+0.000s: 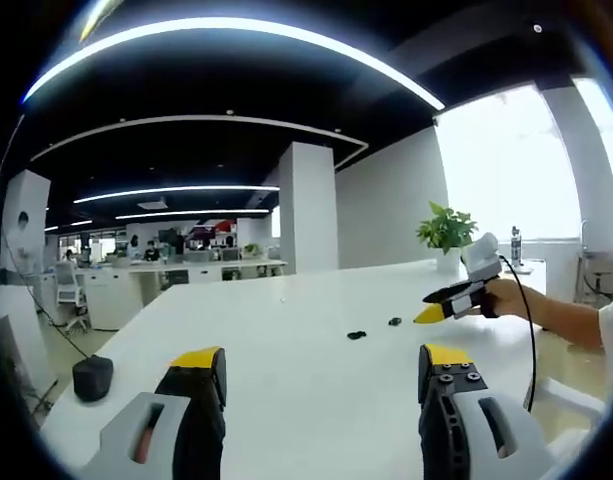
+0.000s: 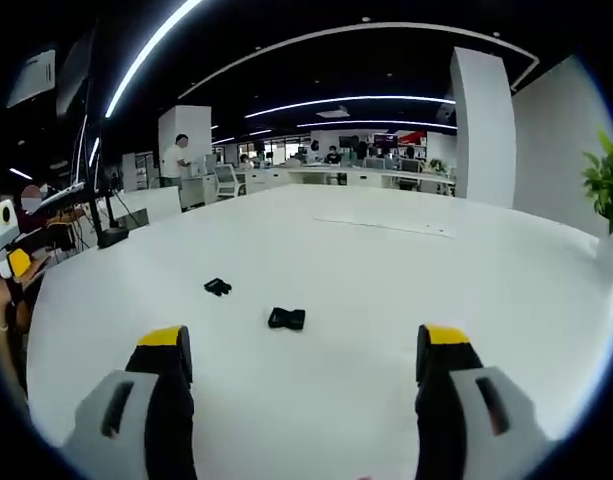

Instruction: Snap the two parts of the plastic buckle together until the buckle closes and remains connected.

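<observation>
On the white table (image 2: pixel 406 300) ahead of me, with my right gripper (image 2: pixel 304 350) and left gripper (image 1: pixel 321 365) both spread wide and empty, the two black buckle halves (image 2: pixel 286 318) (image 2: pixel 217 287) lie apart just beyond my right jaws, so I should seat each half squarely before mating them.

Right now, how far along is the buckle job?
Nothing looks done: the two black buckle parts lie apart on the white table. Nothing is in hand: the left gripper and the right gripper are both open and empty above the table. Picking up both parts and snapping them together remains.
</observation>
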